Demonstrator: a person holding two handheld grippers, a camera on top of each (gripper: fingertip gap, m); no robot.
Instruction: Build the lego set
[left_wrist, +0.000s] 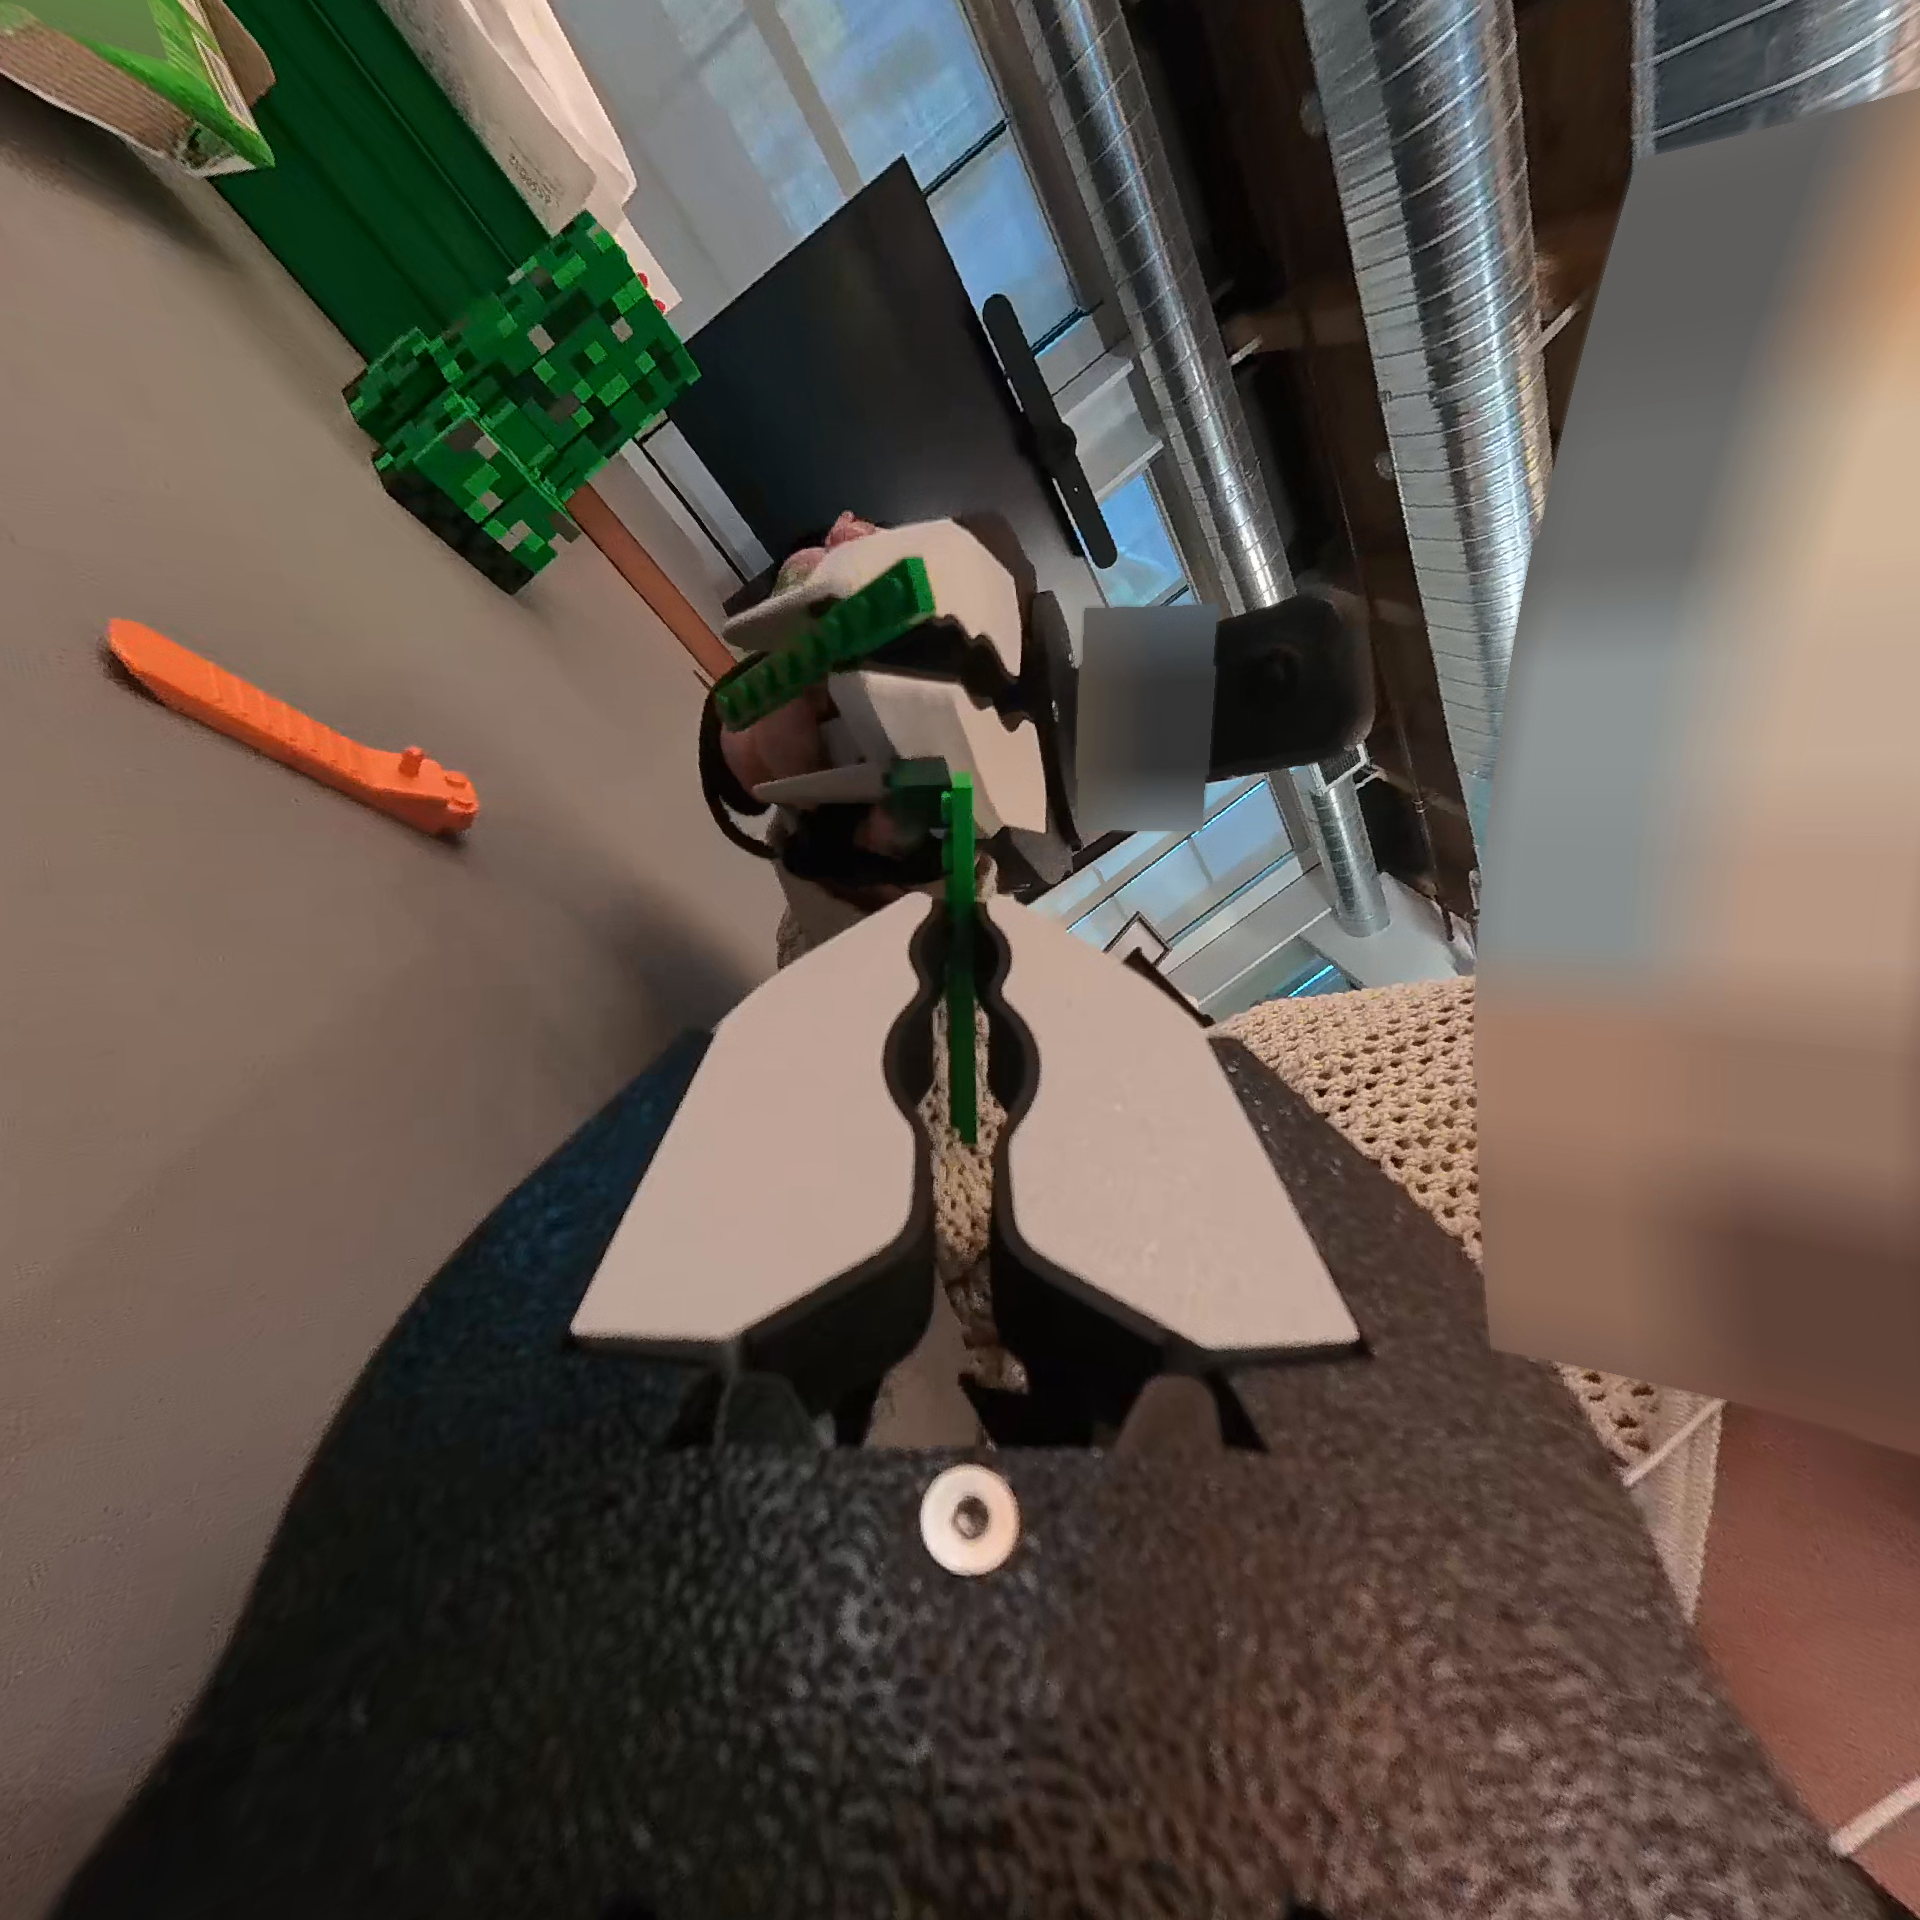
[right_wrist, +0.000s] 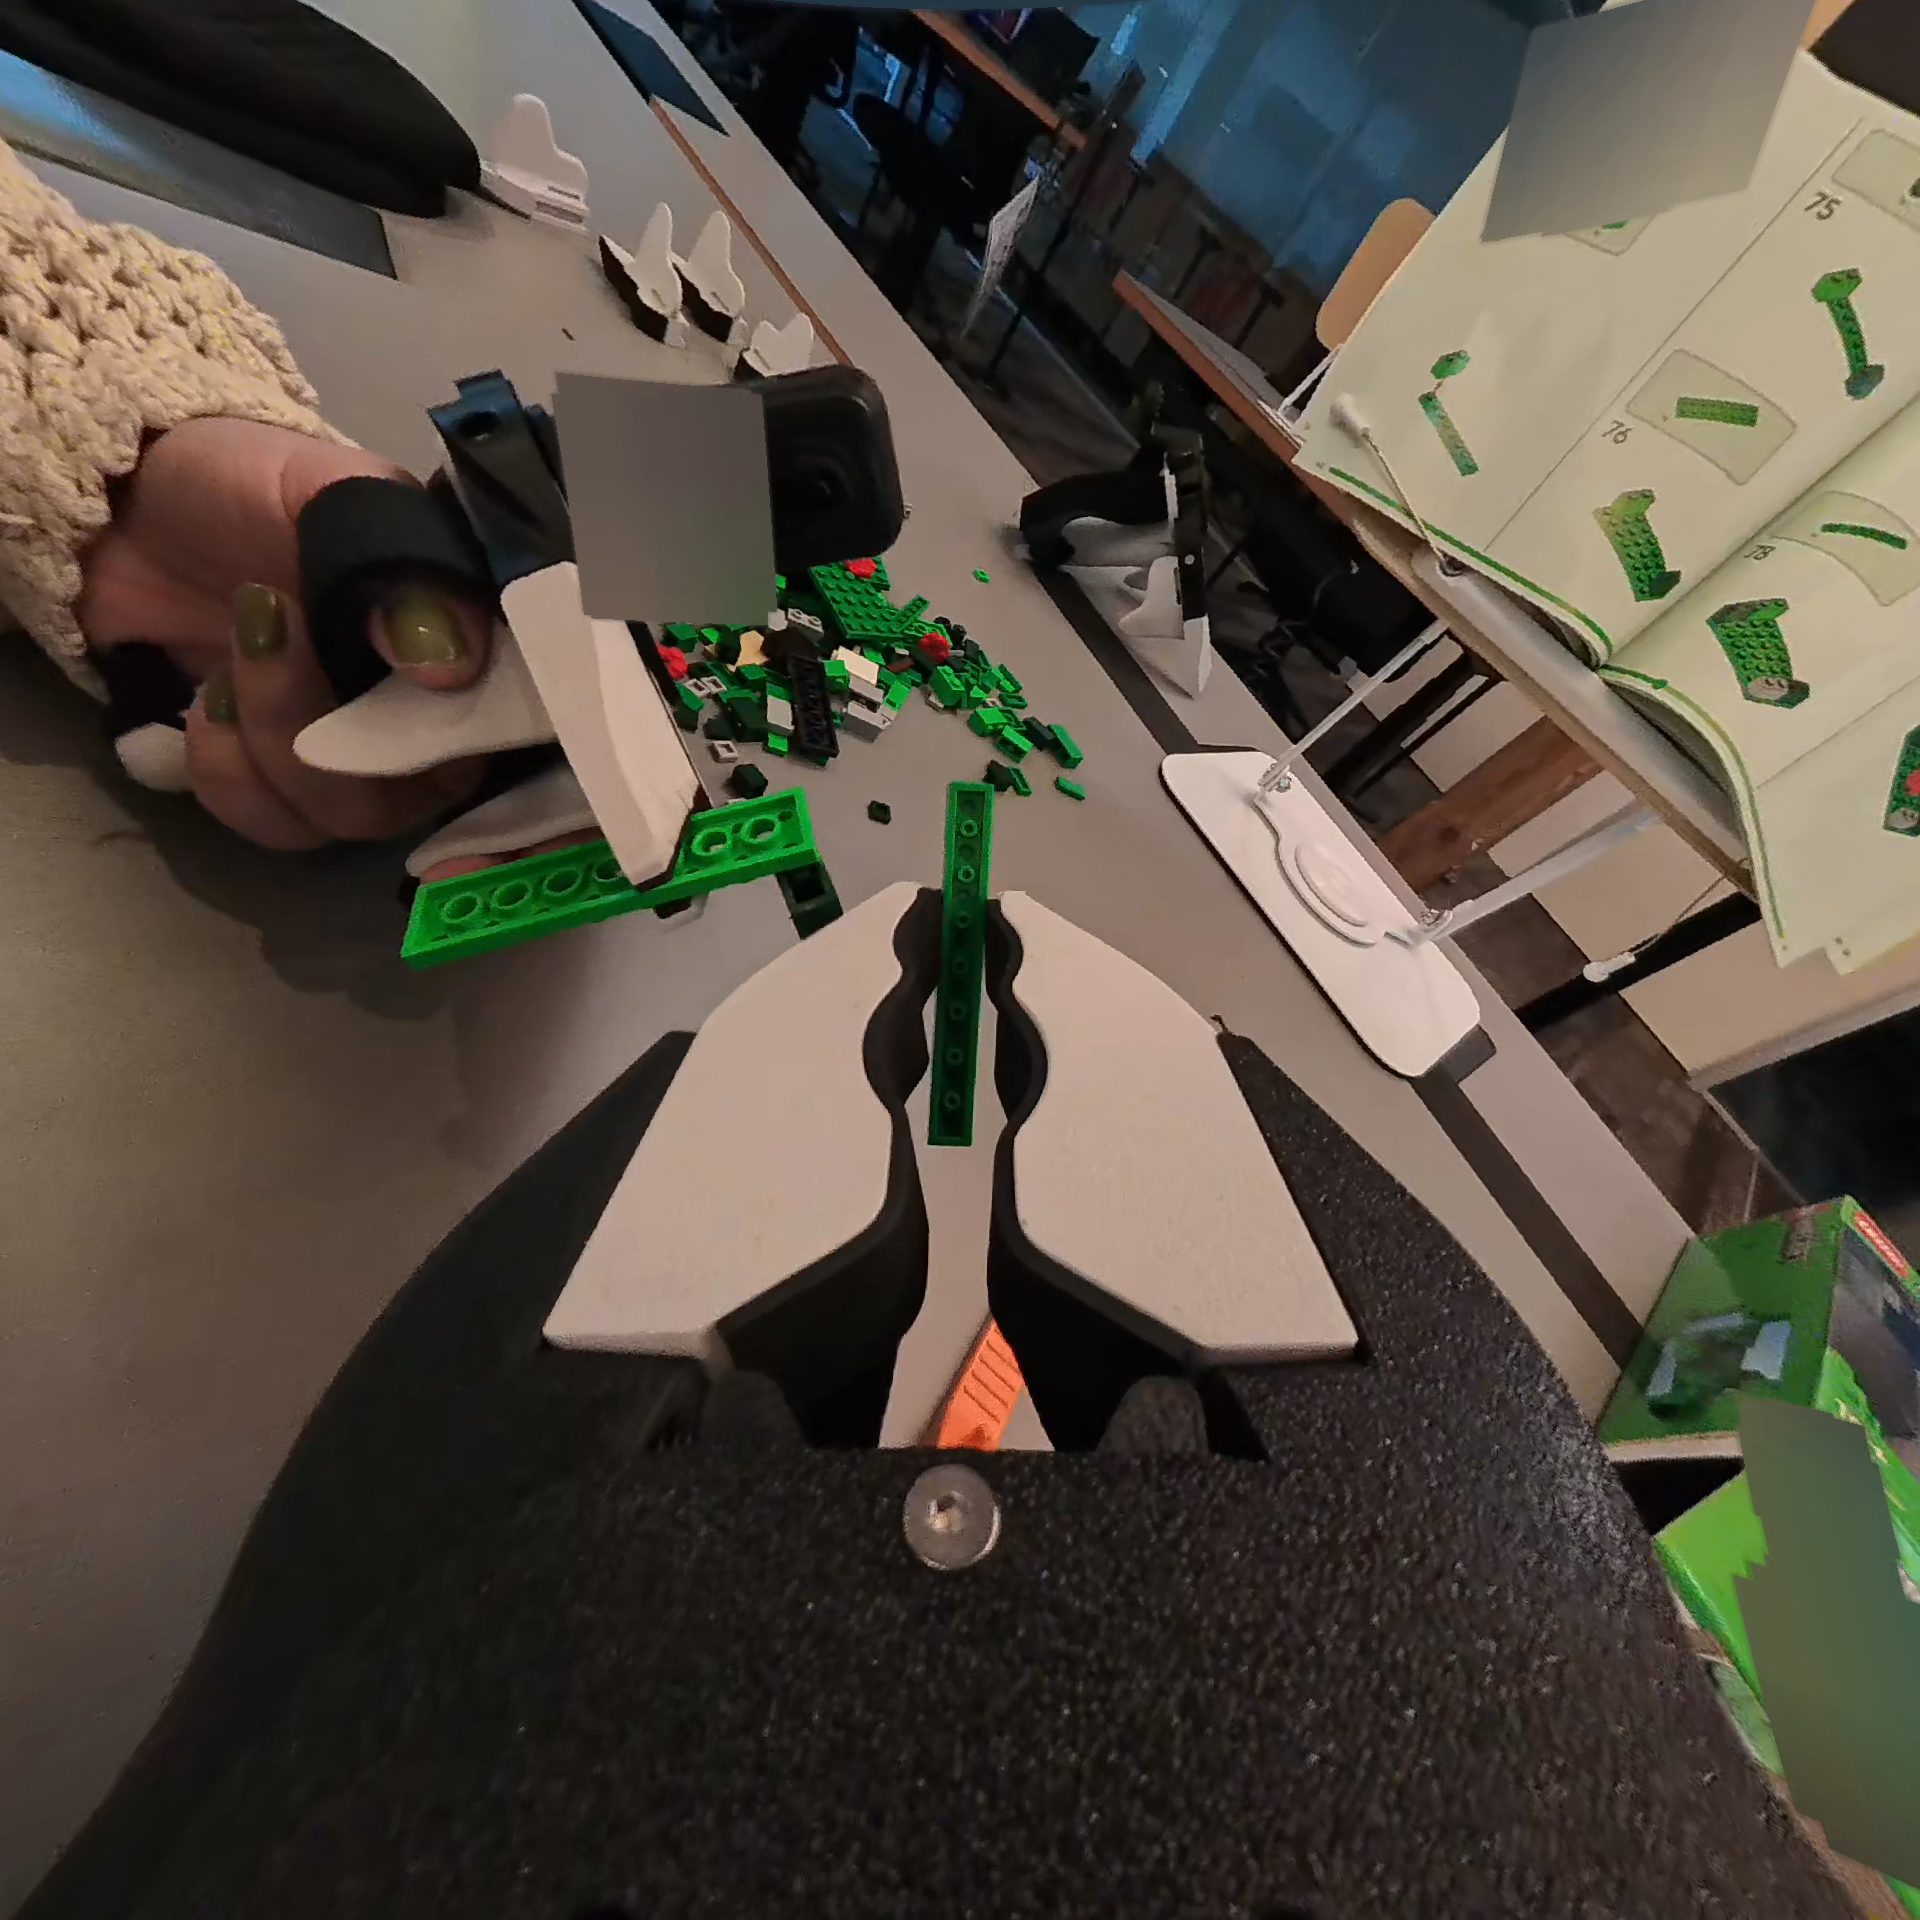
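**Two green plates held in the air, one in each gripper**

The narrow green plate (right_wrist: 961, 966) stands lengthwise between the right gripper's (right_wrist: 961, 920) jaws, which are clamped on its long edges; its far end sticks out past the tips, its near end reaches back into the gap. The wide green plate (right_wrist: 608, 878) is pinched edge-on in the left gripper (left_wrist: 961, 925), whose jaws are closed on it; a small dark green piece (left_wrist: 916, 784) sits at its far end. In the right wrist view this plate shows its underside and juts out to both sides of the white fingers (right_wrist: 613, 727), tilted and lifted off the surface (right_wrist: 260, 1143).

A hand (right_wrist: 239, 665) in a knitted cream sleeve (right_wrist: 94, 343) grips the left tool, fingers through black loops. The two grippers face each other, close but apart.

Beyond lies a pile of loose bricks (right_wrist: 862, 675), an open instruction booklet (right_wrist: 1662, 436) on a stand, a finished green block model (left_wrist: 520, 395) and an orange brick separator (left_wrist: 291, 727).
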